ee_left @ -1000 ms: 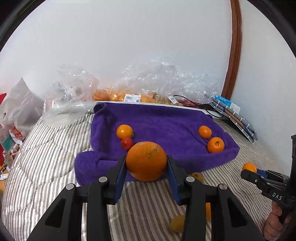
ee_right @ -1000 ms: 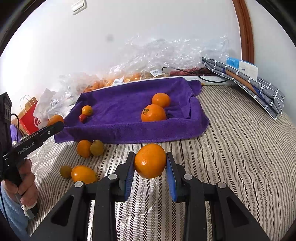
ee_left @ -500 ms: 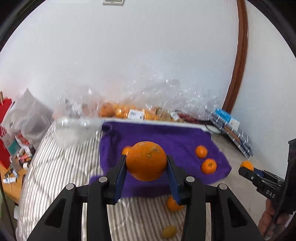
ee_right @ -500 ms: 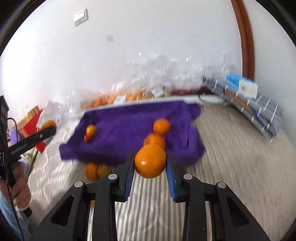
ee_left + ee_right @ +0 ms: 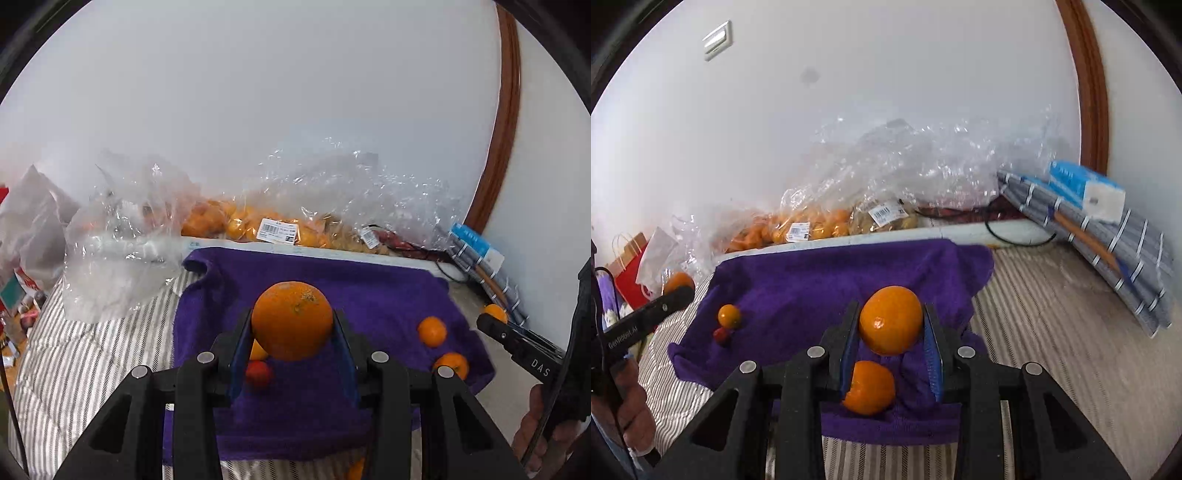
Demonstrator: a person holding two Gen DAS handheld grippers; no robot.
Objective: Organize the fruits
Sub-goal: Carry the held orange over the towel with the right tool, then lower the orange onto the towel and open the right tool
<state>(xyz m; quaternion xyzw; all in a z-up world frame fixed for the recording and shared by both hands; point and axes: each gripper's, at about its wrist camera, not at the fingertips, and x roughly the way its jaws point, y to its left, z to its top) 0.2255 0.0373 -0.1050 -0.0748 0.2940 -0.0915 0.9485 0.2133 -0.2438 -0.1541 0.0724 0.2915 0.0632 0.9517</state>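
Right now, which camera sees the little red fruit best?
The right wrist view: the little red fruit sits in the open on the purple towel, touching a small orange. In the left wrist view, the left gripper partly hides it.

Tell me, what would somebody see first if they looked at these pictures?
Probably the big orange pinched in the left gripper, held over the purple towel. Next, the right gripper grips a smooth orange above another orange lying on that towel.
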